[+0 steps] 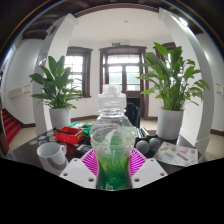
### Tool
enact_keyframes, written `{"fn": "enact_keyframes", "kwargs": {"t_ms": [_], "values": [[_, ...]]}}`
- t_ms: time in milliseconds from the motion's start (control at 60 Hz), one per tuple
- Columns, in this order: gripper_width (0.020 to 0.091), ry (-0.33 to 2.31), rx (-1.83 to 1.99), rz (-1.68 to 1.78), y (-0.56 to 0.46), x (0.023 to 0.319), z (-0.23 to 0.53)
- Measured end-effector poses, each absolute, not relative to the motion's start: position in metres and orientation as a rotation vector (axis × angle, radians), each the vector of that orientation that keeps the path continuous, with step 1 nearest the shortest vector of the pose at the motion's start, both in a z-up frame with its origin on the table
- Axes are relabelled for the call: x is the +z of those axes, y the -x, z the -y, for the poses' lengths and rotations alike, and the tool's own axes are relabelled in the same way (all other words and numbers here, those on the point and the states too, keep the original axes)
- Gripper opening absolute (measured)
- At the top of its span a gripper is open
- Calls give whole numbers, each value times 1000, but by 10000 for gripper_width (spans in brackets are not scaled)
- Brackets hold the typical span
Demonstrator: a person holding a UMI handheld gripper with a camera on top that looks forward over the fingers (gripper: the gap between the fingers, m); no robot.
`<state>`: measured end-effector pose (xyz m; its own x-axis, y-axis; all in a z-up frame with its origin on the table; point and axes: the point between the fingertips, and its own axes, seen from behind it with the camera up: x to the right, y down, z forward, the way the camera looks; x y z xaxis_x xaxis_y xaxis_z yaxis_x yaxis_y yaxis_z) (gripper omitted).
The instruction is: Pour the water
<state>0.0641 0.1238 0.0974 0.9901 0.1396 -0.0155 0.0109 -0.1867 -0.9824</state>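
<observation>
From my seat at the feed, I have one gripper (114,168) in view, its two fingers rising from the six o'clock position. Each carries a magenta pad (92,163), so two pads counted, one at roughly seven o'clock of the bottle's base and one at five o'clock.

One clear plastic bottle (113,140) stands upright dead centre, between the fingers. White cap at twelve o'clock of the bottle, greenish tint showing through the lower body. Both pads appear pressed against its sides; I see no gap on either flank, so I read the fingers as closed part-way onto the bottle and holding it.

Table (30,160) surface is dark. On it, at nine o'clock from the bottle, one white cup (51,153). At ten o'clock, beyond the cup, one red box-like item (70,133); I cannot make out what it is. At three o'clock from the bottle, two dark rounded objects (148,147), touching or nearly so; identity unclear. Further out at four o'clock, a flat printed sheet (178,154).

Two potted plants: one (56,85) at ten o'clock, one (172,80) at two o'clock, both in white pots. Between them, at twelve o'clock behind the bottle, one dark-framed door (126,70) with glass panes. One window (78,68) at eleven o'clock.
</observation>
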Motion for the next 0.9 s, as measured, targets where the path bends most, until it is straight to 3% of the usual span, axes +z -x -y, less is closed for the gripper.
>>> {"fn": "enact_keyframes", "kwargs": {"t_ms": [167, 250, 283, 483, 900], "values": [[575, 1804, 129, 96, -66, 96, -119], [791, 1823, 146, 27, -75, 103, -108], [827, 1827, 138, 3, -81, 108, -101], [836, 1829, 98, -40, -86, 140, -25], [836, 1861, 66, -19, -83, 172, 97]]}}
